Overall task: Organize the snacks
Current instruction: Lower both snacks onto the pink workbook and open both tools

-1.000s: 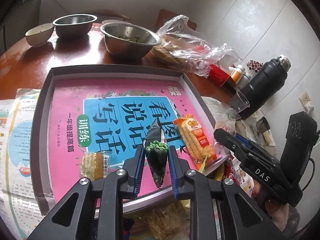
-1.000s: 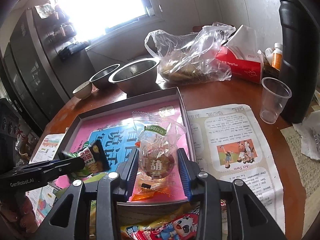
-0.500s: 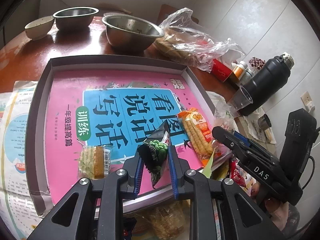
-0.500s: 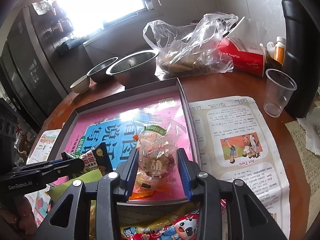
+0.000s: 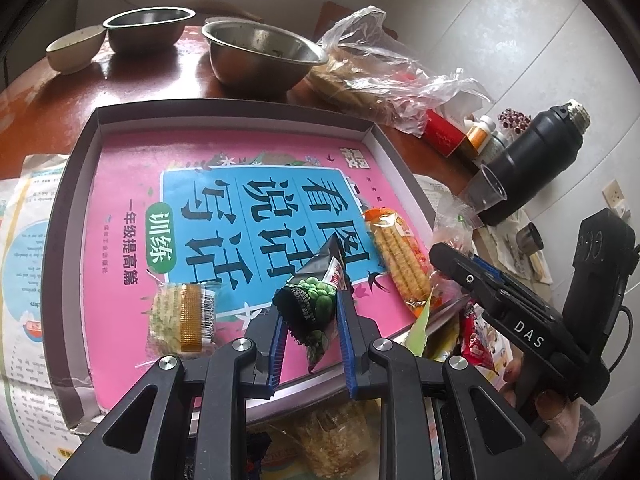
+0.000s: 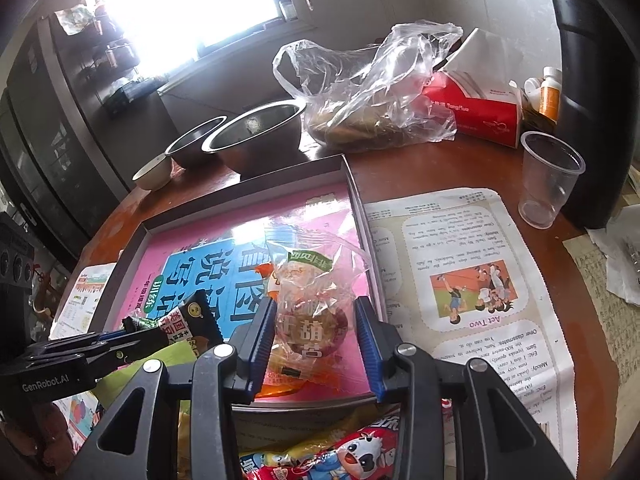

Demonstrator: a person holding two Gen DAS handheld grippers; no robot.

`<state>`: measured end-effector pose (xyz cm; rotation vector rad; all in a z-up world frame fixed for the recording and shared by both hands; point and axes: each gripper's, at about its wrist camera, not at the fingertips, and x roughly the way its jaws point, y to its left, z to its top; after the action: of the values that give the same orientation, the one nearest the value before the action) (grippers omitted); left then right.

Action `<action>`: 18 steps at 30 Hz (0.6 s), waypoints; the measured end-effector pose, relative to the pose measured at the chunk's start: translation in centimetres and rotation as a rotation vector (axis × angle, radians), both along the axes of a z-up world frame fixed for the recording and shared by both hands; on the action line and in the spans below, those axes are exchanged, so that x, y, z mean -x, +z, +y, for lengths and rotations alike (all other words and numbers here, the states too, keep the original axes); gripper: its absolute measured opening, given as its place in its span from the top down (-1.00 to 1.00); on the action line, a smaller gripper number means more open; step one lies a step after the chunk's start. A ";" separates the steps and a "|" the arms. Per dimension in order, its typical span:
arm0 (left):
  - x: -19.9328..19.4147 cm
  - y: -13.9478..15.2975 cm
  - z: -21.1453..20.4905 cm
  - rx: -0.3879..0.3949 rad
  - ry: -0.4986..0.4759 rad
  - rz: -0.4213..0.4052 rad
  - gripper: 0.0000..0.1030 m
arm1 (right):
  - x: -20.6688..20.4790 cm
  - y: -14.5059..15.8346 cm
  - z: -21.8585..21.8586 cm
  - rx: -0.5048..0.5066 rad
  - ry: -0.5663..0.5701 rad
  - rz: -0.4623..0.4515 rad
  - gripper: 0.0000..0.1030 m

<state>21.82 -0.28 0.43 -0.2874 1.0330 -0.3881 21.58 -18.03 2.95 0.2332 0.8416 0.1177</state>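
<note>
A dark green-pea packet (image 5: pixel 316 300) sits clamped in the left tool (image 5: pixel 310 312) above the near edge of the shallow box (image 5: pixel 80 168). The right tool (image 6: pixel 316 336) grips a clear-wrapped pastry (image 6: pixel 312 312) over the box's near right corner.

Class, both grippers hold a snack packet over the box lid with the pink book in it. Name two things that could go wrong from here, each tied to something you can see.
1. The left gripper pinches the green pea packet low down, so the packet could twist or slip as it is lowered.
2. The right gripper holds a loose clear packet near the tray's front wall; released there, it may catch the rim or land on the orange corn-stick packet.
</note>
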 end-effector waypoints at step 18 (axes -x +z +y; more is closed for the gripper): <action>0.3 -0.1 0.3 -0.014 -0.001 0.014 0.42 | 0.5 0.7 -0.5 -0.014 -0.019 -0.014 0.09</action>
<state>21.52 -0.02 0.35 -0.2771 1.0493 -0.3805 21.06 -18.54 3.63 0.2526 0.8250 0.1076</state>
